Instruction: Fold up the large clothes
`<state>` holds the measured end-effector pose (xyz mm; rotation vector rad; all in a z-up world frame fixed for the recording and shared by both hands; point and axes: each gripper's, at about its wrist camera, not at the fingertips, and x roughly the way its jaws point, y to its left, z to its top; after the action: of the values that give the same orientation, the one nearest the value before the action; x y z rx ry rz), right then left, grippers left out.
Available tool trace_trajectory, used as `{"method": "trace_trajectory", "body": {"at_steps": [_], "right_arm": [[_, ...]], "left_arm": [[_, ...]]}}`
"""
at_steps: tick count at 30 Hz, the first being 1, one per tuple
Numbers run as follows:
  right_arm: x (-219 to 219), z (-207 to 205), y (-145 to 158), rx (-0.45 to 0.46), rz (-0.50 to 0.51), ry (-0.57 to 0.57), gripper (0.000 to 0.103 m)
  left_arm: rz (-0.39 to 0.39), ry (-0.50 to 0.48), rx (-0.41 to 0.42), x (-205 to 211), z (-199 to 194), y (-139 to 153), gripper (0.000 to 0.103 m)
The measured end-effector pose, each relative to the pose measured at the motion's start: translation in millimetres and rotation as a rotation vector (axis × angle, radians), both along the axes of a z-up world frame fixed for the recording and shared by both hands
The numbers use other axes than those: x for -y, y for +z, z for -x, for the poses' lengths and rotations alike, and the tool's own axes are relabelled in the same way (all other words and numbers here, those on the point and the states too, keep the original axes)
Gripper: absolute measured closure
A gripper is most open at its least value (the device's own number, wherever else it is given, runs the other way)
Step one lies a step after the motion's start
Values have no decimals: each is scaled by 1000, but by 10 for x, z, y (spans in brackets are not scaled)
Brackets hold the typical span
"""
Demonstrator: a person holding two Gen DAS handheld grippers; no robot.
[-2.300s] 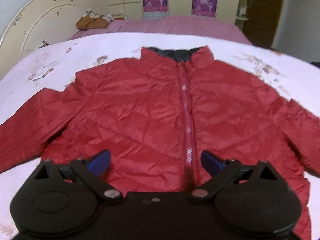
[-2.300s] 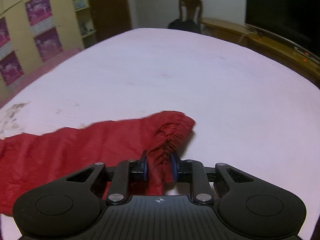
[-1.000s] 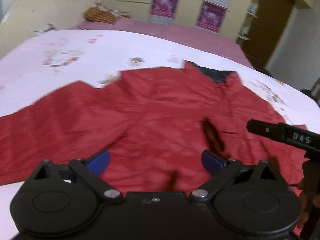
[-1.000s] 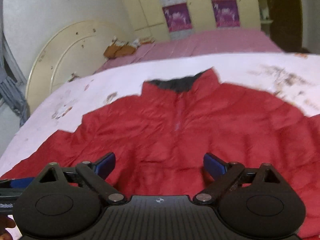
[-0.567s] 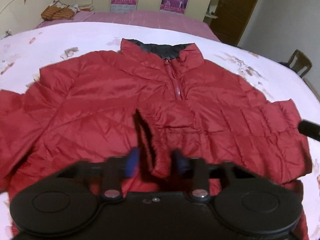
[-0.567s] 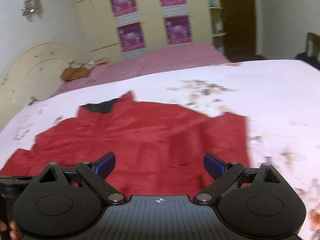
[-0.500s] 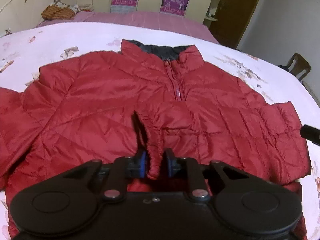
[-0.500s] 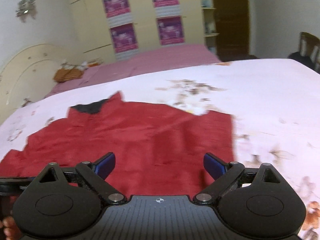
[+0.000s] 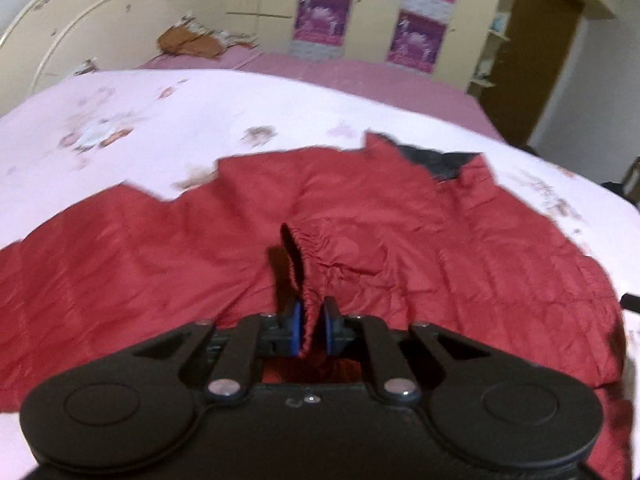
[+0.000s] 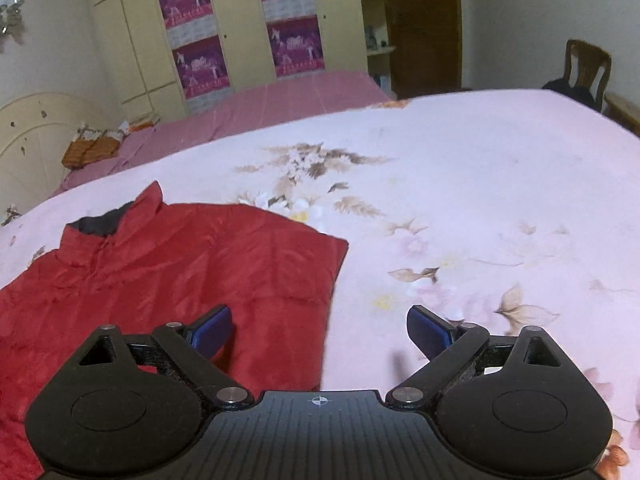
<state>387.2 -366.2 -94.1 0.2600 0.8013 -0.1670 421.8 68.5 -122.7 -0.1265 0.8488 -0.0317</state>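
Big bed with a pink flowery sheet. Red jacket spread flat on it, dark collar at the far end. Left tongs pinched tight on a gathered red cuff. Right tongs wide open, holding nothing, above the jacket's edge.

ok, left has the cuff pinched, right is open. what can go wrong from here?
1. The left gripper pinches only the gathered edge of the sleeve cuff; the slick red puffer jacket could slip out mid-fold.
2. The right gripper hangs open over the jacket's folded side edge, holding nothing, so pulling the sleeve may drag the body across the floral bedsheet.
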Motion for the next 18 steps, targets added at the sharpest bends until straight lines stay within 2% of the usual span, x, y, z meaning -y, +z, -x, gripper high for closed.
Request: {"method": "trace_trajectory", "body": {"at_steps": [6, 8, 9, 11, 12, 13, 14, 18], "right_arm": [[-23, -313, -205, -47, 4, 18, 10], [11, -410, -305, -84, -40, 23, 40], [34, -439, -351, -101, -87, 28, 58], [10, -449, -354, -98, -77, 33, 65], [-13, -446, -337, -95, -55, 44, 76], [-19, -434, -317, -91, -32, 43, 82], [-5, -419, -306, -85, -1, 27, 84], [47, -428, -365, -111, 32, 19, 83]], "left_arm": [[-25, 16, -29, -55, -28, -115, 92], [-33, -3, -36, -10, -23, -131, 91], [-33, -9, -39, 5, -16, -133, 91], [-42, -13, -39, 42, -9, -134, 89], [-45, -17, -38, 58, -12, -136, 87], [-49, -19, -36, 66, -13, -149, 83], [-55, -21, -37, 74, -17, -167, 79], [-77, -35, -44, 109, -44, -204, 78]]}}
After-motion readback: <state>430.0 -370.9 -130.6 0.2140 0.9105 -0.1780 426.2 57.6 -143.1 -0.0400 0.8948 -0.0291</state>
